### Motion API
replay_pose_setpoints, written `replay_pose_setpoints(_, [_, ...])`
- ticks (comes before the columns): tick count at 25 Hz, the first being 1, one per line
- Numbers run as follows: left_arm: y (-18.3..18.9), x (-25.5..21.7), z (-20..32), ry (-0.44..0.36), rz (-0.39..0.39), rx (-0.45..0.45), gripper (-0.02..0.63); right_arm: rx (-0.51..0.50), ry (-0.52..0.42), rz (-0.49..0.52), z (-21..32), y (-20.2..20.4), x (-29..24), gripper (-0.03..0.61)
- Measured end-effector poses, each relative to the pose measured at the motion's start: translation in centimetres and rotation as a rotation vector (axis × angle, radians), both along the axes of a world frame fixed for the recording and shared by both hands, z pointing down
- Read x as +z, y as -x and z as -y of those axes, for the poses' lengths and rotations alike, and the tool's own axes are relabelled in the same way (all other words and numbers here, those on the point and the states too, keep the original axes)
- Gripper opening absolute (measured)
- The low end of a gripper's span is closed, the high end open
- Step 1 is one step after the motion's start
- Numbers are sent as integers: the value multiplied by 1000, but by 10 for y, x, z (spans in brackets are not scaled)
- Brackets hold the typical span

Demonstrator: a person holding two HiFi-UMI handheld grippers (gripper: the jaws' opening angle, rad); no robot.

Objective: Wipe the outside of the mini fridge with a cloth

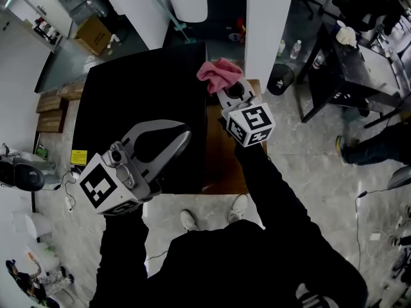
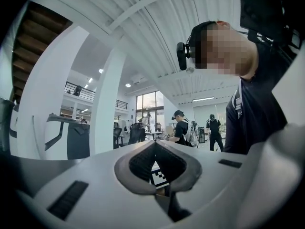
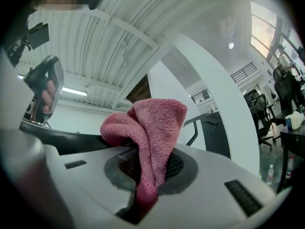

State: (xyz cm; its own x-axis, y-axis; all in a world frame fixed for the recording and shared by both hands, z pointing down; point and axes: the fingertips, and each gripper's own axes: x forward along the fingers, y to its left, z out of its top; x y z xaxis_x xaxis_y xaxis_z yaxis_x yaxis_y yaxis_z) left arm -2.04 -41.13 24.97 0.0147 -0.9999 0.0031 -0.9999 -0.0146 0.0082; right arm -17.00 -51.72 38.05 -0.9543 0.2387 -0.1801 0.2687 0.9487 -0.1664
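Observation:
The black mini fridge (image 1: pixel 135 101) stands below me, its flat top facing the head view. My right gripper (image 1: pixel 226 88) hovers at the fridge's far right corner, shut on a pink cloth (image 1: pixel 219 73) that bunches out beyond its tips. In the right gripper view the pink cloth (image 3: pixel 151 128) is pinched between the dark pads and droops over them, the right gripper (image 3: pixel 147 168) tilted up toward the ceiling. My left gripper (image 1: pixel 185 133) lies over the fridge top's near side, jaws shut with nothing in them. The left gripper (image 2: pixel 155 146) also points upward.
The fridge sits on a brown wooden stand (image 1: pixel 225 162). A white pillar (image 1: pixel 270 18) rises just behind, with a dark bin (image 1: pixel 280 79) beside it. A black table (image 1: pixel 359 63) stands to the right and a cardboard box (image 1: pixel 95 34) at the back left. Other people stand far off (image 2: pixel 183 128).

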Motion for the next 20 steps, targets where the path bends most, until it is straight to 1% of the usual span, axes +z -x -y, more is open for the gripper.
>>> replay_pose_setpoints(3, [6, 5, -2, 12, 12, -26, 6, 11, -3, -9, 9, 19, 6, 48])
replay_pose_setpoints(6, [10, 4, -1, 8, 2, -39, 6, 29, -37, -23, 17, 37, 11, 48])
replay_pose_setpoints(9, [16, 11, -4, 44, 16, -60, 6, 41, -59, -43, 25, 55, 16, 48])
replay_pose_setpoints(13, [19, 13, -9, 58, 21, -75, 6, 40, -75, -67, 29, 66, 18, 49])
replay_pose_setpoints(15, [21, 8, -11, 42, 31, -84, 6, 43, -77, -55, 33, 59, 8, 49])
replay_pose_setpoints(18, [18, -10, -13, -24, 48, -76, 6, 48, -81, -26, 31, 33, -8, 49])
replay_pose_setpoints(20, [17, -9, -21, -6, 59, -76, 6, 42, -88, -19, 24, 13, -12, 49])
